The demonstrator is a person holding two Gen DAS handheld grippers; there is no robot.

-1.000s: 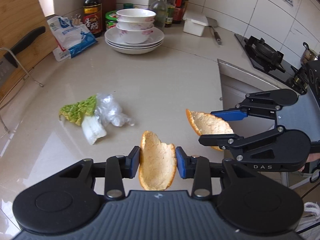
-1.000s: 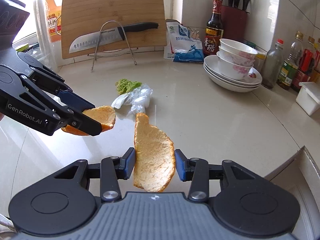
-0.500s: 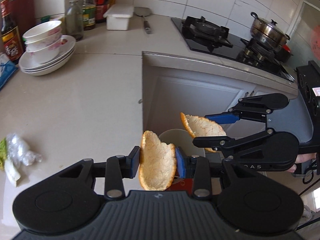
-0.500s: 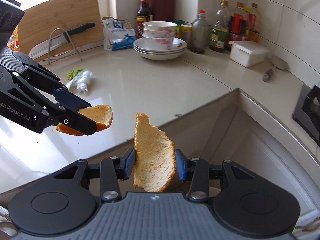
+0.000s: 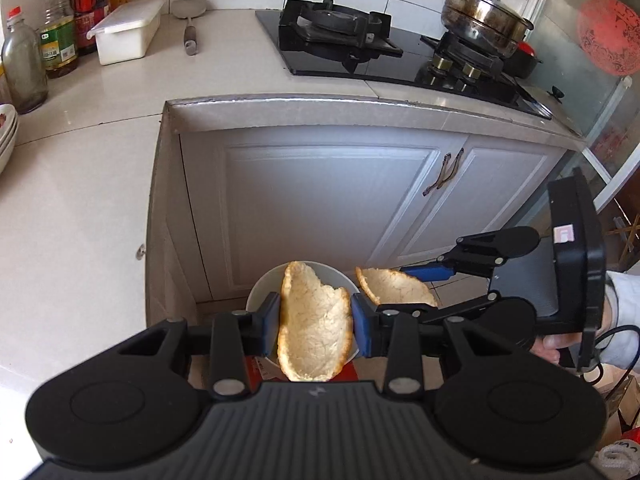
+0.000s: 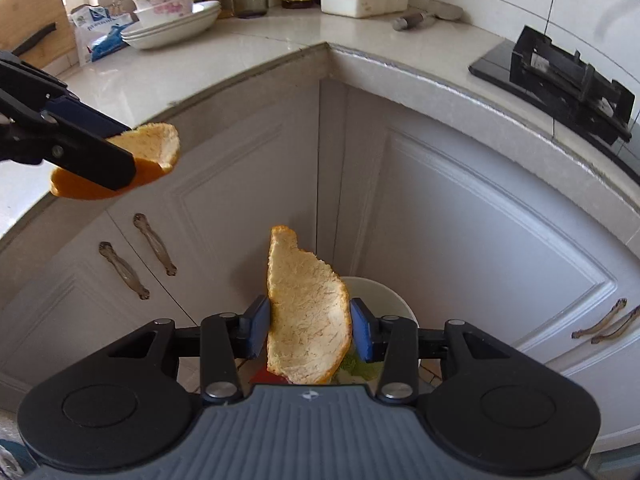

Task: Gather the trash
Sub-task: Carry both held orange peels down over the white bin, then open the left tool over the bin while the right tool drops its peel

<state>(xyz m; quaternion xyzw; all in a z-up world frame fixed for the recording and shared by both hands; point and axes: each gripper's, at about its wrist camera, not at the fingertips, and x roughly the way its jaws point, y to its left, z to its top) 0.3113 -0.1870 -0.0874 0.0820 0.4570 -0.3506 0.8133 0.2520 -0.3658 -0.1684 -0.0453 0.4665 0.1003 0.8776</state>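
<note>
Two orange peels are hanging pinched upright, one in each gripper [image 5: 315,326] [image 6: 308,330], both directly above the white bin [image 6: 394,300] in the counter's [image 5: 72,200] corner, the right one nearer.

Two peel pieces [image 5: 314,320] [image 5: 394,288] hang above the floor bin [image 5: 260,292].

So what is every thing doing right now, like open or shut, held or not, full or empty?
Left gripper: shut on an orange peel.
Right gripper: shut on another orange peel.
White bin: open on the floor under both peels, with scraps already inside.
Cupboard doors: shut.
Pot: lid on, sitting on the stove.
White box: lid on.
Bowls: stacked on plates.
</note>
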